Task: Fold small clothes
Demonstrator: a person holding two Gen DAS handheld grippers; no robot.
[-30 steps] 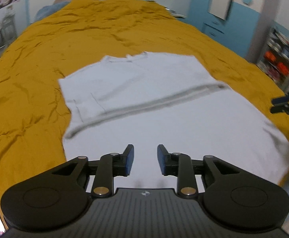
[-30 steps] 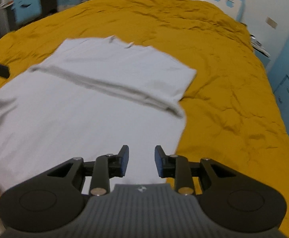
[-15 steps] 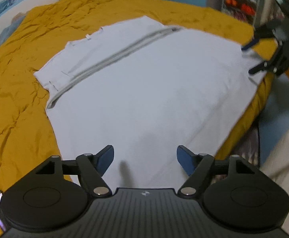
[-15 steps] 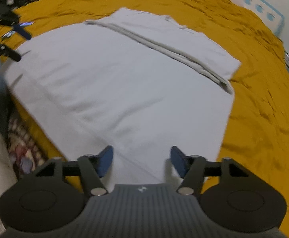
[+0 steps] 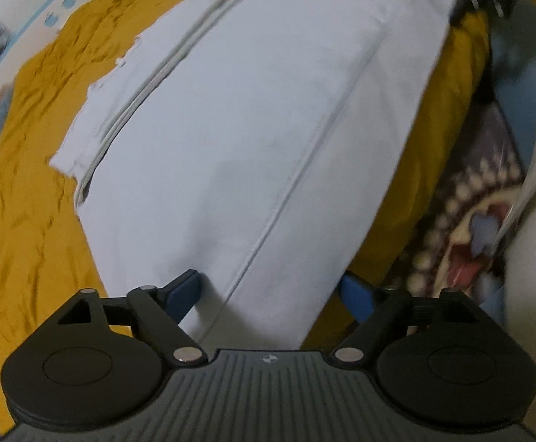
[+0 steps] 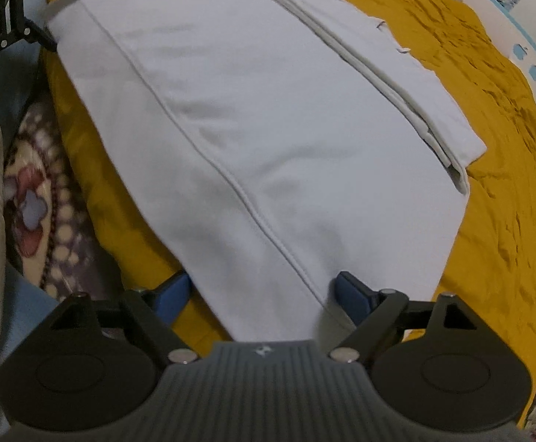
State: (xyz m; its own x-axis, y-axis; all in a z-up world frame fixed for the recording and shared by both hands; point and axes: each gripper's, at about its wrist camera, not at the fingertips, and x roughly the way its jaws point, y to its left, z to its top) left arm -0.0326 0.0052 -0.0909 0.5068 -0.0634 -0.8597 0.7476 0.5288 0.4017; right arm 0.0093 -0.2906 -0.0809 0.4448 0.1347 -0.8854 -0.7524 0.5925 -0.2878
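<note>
We held left claw (image 5: 269, 291) spread wide, right claw (image 6: 262, 291) likewise, each straddling a shirt (image 5: 253, 118) corner, on bed (image 5: 28, 184).

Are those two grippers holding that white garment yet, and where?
Nothing held: left gripper and right gripper are open, each straddling a near hem corner of the white garment.

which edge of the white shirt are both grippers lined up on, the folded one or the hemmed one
The hemmed edge with the stitched line, hanging nearest the bed's side. Left gripper and right gripper straddle its corners, jaws open. The folded edge lies farther away.
</note>
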